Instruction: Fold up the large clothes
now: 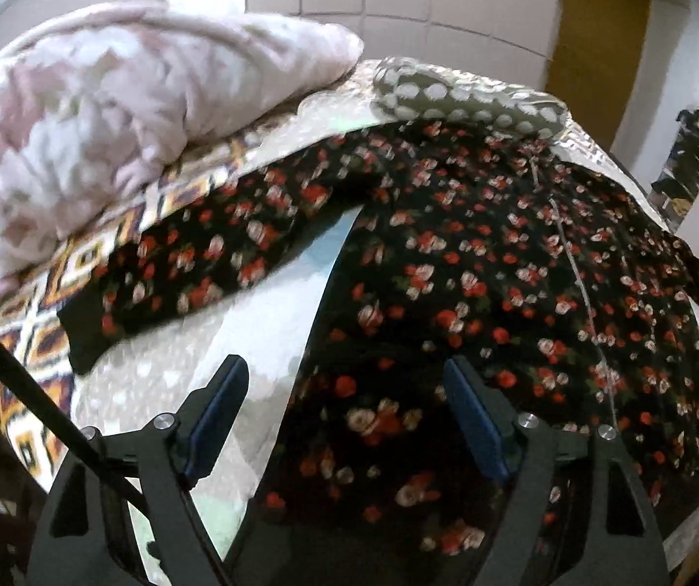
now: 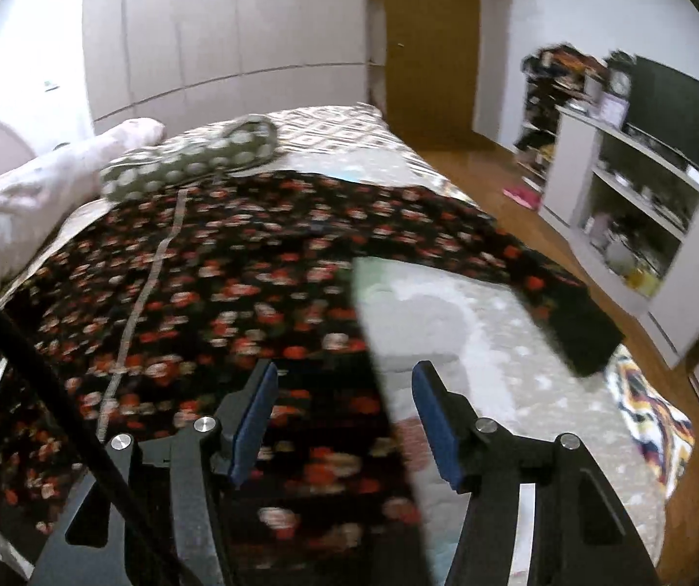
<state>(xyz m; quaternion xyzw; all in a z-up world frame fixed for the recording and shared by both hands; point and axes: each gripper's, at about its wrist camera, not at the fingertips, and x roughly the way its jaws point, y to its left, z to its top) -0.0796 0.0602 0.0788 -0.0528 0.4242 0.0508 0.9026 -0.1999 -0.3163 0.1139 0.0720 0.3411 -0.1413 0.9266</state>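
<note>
A black dress with red and white flowers (image 1: 471, 254) lies spread flat on the bed, with a pale seam line down its middle. One sleeve (image 1: 193, 263) reaches out to the left. My left gripper (image 1: 344, 364) hangs open just above the dress's left edge, with nothing pinched between its blue pads (image 1: 217, 415). From the right wrist, the same dress (image 2: 232, 263) fills the left half of the view and its other sleeve (image 2: 544, 283) stretches right. My right gripper (image 2: 345, 367) is open over the dress's right edge, holding nothing.
The pale bed sheet (image 1: 261, 322) shows beside the dress. A pink quilt (image 1: 105, 112) is bunched at the far left, with a grey polka-dot cloth (image 1: 466, 97) at the head. A patterned blanket (image 2: 652, 415) hangs off the edge. White shelves (image 2: 632, 224) and wooden floor (image 2: 486, 180) lie to the right.
</note>
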